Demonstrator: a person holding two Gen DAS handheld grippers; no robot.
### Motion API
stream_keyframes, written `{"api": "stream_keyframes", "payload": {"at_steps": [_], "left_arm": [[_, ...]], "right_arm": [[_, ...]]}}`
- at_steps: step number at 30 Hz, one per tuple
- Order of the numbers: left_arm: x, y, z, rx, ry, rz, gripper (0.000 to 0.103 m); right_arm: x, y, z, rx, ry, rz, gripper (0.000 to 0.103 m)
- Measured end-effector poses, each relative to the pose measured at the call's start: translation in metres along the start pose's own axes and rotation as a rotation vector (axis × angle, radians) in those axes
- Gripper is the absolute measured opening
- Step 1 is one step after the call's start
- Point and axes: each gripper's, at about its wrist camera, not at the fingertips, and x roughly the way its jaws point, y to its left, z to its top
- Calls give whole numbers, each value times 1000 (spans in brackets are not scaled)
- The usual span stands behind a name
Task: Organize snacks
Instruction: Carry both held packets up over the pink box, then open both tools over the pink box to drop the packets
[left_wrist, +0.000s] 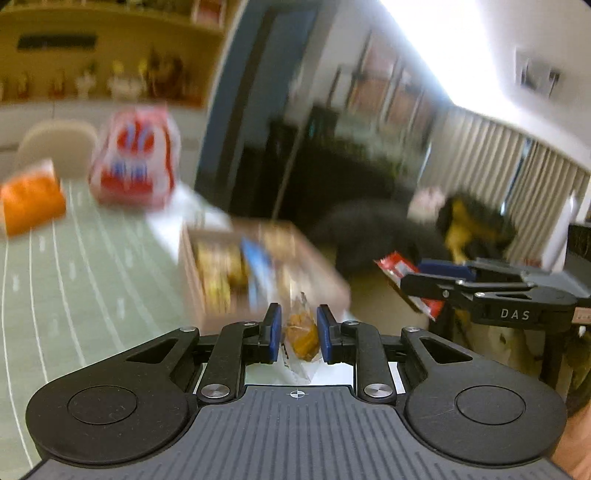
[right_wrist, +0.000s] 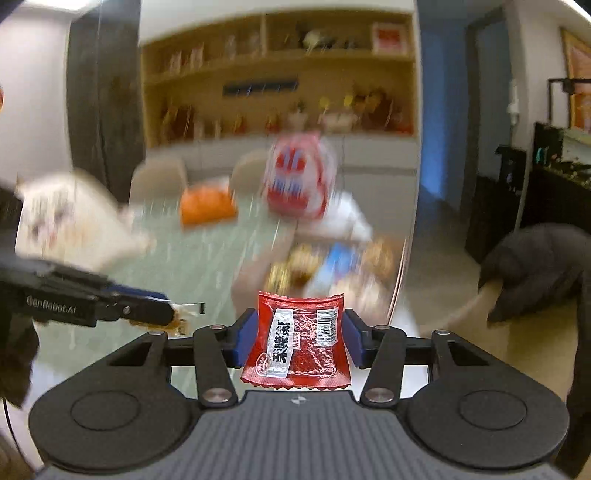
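Observation:
My left gripper (left_wrist: 298, 325) is shut on a small clear packet with an orange-brown snack (left_wrist: 301, 334), held in the air near a cardboard box of snacks (left_wrist: 207, 291) on the table. My right gripper (right_wrist: 299, 332) is shut on a flat red snack packet (right_wrist: 299, 343) with a white label. The right gripper also shows in the left wrist view (left_wrist: 410, 284) with the red packet (left_wrist: 397, 267). The left gripper shows in the right wrist view (right_wrist: 173, 314) at left. The box shows blurred in the right wrist view (right_wrist: 258, 280).
A green striped tablecloth (left_wrist: 81, 280) covers the table. A red and white bag (left_wrist: 135, 166) and an orange bag (left_wrist: 31, 201) stand at its far side. Beige chairs (right_wrist: 159, 181) and shelves are behind. A dark coat (right_wrist: 535, 269) hangs at right.

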Motion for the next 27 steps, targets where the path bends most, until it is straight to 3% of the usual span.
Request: {"api": "stream_keyframes", "payload": {"at_steps": [3,6,10,13,20,27], "left_arm": [[21,8,42,-43,-80,-28,25],[70,23,72,-79,-79,-62,26],[122,48,65,-161,-34,-12,26],[123,54,47,-137,4,-23,26],[88,43,-10,-82,54,98,26],[62,20,-83,67,209,258,27]], "right_arm": [[14,-17,47,42,-55,-7,50],[51,-29,89,100,-55,-35,58],[106,-40,111,177,0,-83,69],[117,-48,95,237,42,-74,71],[88,-11,30,113,48,-213,85],[88,38,-57,93,212,-226,87]]}}
